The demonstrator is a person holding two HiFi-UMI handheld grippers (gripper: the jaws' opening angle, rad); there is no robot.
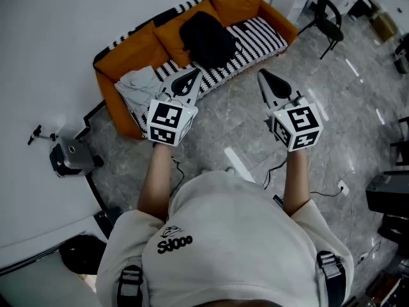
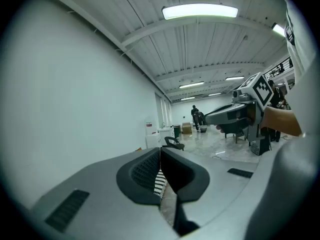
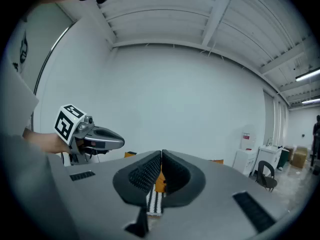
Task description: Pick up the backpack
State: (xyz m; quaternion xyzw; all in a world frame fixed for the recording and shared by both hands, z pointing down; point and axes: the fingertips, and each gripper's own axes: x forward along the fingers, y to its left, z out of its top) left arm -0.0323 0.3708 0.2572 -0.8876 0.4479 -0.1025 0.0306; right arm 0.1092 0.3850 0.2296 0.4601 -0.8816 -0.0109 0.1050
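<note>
Top: a light hooded garment on the person, nearest the camera, with a grey strap over each shoulder.
Print: dark lettering on the garment that reads roughly "Sdooo"; the letters are stylised and I am not certain of them.
Left tool: held out roughly level, jaws pressed together with nothing between them.
Right tool: beside it and apart from it, jaws likewise closed tight and empty.
Floor: glossy grey stone tiles; only a bare stretch of it lies between the two tools and the sofa front.
Cables: thin dark leads trailing over the tiles near the person.
Machine: a grey and black unit on the floor by the white wall, off the sofa's left end.
Sofa: orange, with a black-and-white striped cover on the seat and orange cushions along the back.
Backpack: black, lying on the seat against the cushions, well beyond both tools.
Cloth: pale grey and rumpled, on the sofa's left end, near the backpack but apart from it.
Chair: black, standing past the sofa's right end.
Cabinet sign: red and white, too small to read.
</note>
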